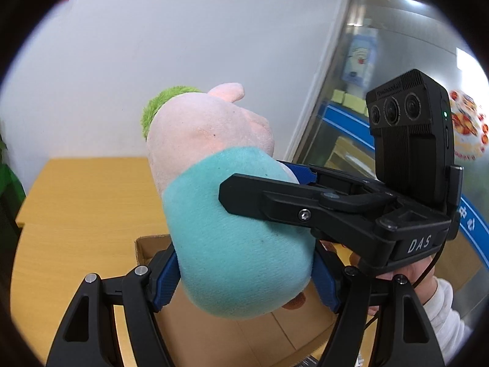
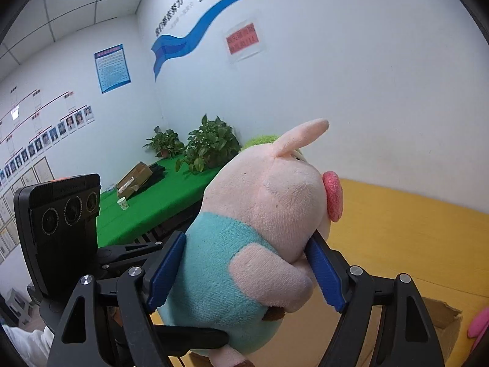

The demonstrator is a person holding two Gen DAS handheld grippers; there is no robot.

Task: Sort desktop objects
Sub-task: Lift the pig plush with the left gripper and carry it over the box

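A plush pig (image 1: 226, 214) with a pink head, green tuft and teal shirt hangs in the air above an open cardboard box (image 1: 275, 330). My left gripper (image 1: 244, 278) is shut on its teal lower body. My right gripper (image 2: 244, 275) is shut on its middle, just under the head (image 2: 275, 195). In the left wrist view the right gripper comes in from the right, one black finger (image 1: 244, 195) pressed across the shirt. In the right wrist view the left gripper (image 2: 189, 339) shows below the toy at the bottom left.
A yellow wooden desk (image 1: 76, 202) lies under the box and runs to a white wall. A green table (image 2: 152, 202) with potted plants (image 2: 211, 146), a paper cup and a small carton stands at the far left. A pink object (image 2: 479, 327) peeks in at the right edge.
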